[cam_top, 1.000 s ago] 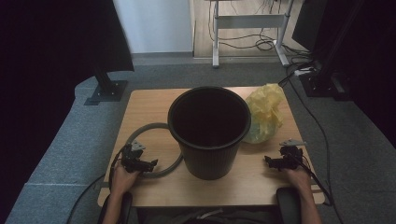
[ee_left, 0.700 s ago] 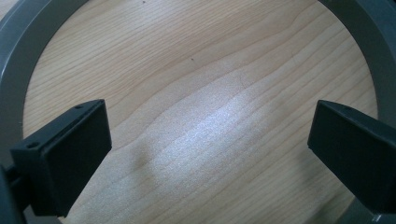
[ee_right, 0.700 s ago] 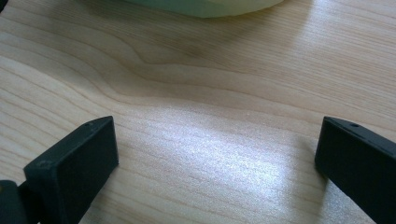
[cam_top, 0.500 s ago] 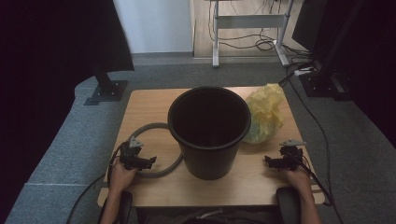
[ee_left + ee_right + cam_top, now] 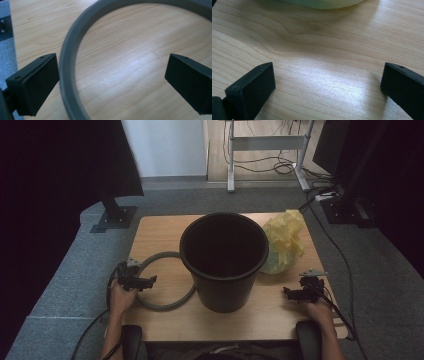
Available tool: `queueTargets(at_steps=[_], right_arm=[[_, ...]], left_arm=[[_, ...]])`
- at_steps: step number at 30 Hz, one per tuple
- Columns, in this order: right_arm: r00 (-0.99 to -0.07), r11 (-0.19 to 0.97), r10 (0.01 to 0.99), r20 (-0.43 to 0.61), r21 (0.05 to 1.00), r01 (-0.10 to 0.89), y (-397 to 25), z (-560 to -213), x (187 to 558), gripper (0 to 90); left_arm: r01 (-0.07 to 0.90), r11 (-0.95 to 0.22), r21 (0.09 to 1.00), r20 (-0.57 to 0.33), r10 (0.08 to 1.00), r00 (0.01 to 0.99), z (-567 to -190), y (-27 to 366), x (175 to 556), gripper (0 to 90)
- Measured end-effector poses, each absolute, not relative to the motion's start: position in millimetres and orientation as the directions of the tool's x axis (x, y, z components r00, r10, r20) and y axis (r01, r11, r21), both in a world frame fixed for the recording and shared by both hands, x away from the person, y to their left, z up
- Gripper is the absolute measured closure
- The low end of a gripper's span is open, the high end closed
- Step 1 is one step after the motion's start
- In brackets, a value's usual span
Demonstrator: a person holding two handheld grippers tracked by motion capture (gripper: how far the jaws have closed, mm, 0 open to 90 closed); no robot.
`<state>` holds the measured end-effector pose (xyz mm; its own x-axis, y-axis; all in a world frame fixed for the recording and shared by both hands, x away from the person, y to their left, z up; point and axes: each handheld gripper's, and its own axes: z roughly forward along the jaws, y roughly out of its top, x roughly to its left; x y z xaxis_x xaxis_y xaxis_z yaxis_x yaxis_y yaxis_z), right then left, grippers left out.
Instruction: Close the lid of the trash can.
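My left gripper (image 5: 110, 82) is spread wide over the grey ring (image 5: 165, 281), lying at nine o'clock of the black bucket (image 5: 223, 260). I'd straddle its band squarely before clamping; my right gripper (image 5: 295, 293) idles, released.

A black bucket (image 5: 224, 260) stands mid-table (image 5: 165, 227), a yellow bag (image 5: 284, 240) touching it.

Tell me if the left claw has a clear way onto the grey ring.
Probably yes. The left claw is open, and the grey ring already passes between its jaws on bare table, with nothing in between.
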<state>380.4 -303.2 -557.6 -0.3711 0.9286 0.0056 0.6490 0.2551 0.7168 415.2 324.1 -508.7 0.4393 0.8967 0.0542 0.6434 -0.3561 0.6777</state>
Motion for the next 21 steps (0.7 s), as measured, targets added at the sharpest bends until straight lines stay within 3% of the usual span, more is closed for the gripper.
queueTargets(at_steps=[6,13,15,21], right_arm=[[-0.373,0.257,0.928,0.005,0.717,0.649,-303,-558,380,0.0],[-0.375,0.259,0.927,0.005,0.716,0.648,-303,-558,380,0.0],[-0.376,0.258,0.927,0.006,0.716,0.648,-303,-558,380,0.0],[-0.38,0.261,0.925,0.007,0.716,0.647,-303,-558,380,0.0]], left_arm=[[0.673,-0.316,0.669,0.007,0.908,0.418,-524,336,423,0.0],[0.708,-0.34,0.619,0.024,0.909,0.415,-541,339,428,0.0],[0.715,-0.311,0.626,-0.017,0.911,0.412,-544,341,429,0.0],[0.703,-0.296,0.647,-0.015,0.916,0.4,-546,341,426,0.0]])
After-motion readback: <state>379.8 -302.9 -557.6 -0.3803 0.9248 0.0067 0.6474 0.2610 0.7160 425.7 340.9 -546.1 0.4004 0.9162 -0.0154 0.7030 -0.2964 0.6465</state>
